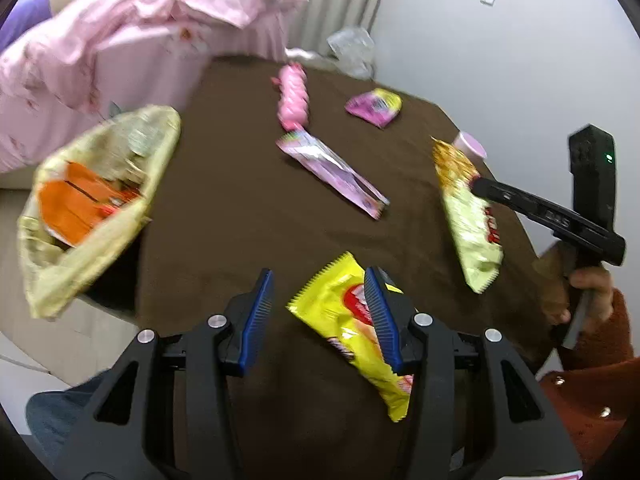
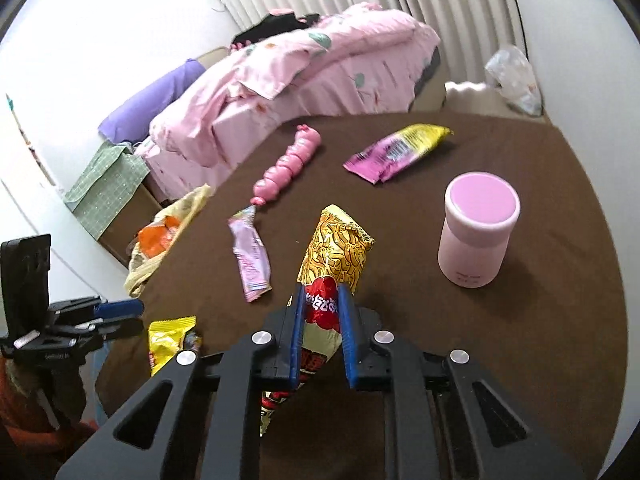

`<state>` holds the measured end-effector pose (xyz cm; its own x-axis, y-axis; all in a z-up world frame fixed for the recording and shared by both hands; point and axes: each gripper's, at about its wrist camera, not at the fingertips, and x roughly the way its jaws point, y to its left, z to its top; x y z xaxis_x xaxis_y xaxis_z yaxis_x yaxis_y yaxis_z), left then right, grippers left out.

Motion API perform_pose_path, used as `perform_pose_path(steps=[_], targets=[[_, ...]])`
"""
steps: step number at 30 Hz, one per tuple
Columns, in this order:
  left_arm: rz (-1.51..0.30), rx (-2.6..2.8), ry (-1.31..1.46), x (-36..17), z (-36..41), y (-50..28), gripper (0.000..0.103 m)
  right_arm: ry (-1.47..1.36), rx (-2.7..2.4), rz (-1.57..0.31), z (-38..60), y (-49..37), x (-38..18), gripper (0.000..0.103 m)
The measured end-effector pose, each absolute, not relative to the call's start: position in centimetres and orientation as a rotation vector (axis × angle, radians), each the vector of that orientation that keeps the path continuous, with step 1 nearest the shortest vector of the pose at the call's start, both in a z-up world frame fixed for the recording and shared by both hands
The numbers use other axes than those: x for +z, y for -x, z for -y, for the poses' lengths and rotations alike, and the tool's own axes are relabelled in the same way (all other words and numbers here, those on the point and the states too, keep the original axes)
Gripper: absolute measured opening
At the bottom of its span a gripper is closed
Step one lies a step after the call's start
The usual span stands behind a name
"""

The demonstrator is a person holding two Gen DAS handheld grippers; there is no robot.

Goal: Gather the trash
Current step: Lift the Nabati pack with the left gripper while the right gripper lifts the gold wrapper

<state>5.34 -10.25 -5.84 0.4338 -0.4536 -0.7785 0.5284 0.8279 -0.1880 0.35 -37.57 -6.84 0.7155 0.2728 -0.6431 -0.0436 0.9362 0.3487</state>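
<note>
My right gripper [image 2: 321, 292] is shut on a gold and pale green noodle snack wrapper [image 2: 336, 244], which sticks up between the blue pads above the brown table [image 2: 540, 320]. The left wrist view shows the same wrapper [image 1: 472, 220] hanging from the right gripper [image 1: 478, 184]. My left gripper [image 1: 318, 276] is open with nothing between its pads. A yellow snack wrapper [image 1: 340, 312] lies on the table under its right finger. A yellowish plastic bag [image 1: 92, 200] holding an orange wrapper hangs open at the table's left edge.
On the table lie a pink sausage string [image 2: 286, 168], a pale pink wrapper [image 2: 250, 256] and a purple-yellow wrapper [image 2: 396, 148]. A pink lidded cup [image 2: 476, 228] stands to the right. A bed with a pink quilt [image 2: 304, 64] sits beyond the table.
</note>
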Motion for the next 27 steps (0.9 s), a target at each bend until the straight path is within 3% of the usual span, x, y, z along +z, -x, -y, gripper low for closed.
perform_pose_path(steps=[12,20,27], targets=[[-1.183,-0.612,-0.024,-9.2,11.5,-4.5,0.044,-0.226,0.141,-0.707,37.0,1.3,-4.9,0.017],[-1.147,-0.626,-0.037,-9.7,13.0,-5.0,0.010,-0.178,0.132,-0.693,36.6,2.0,-4.1,0.017],[-0.996,-0.631,0.008,-6.3,10.8,-4.6,0.007,-0.146,0.163,-0.654,35.3,1.8,-2.2,0.017]])
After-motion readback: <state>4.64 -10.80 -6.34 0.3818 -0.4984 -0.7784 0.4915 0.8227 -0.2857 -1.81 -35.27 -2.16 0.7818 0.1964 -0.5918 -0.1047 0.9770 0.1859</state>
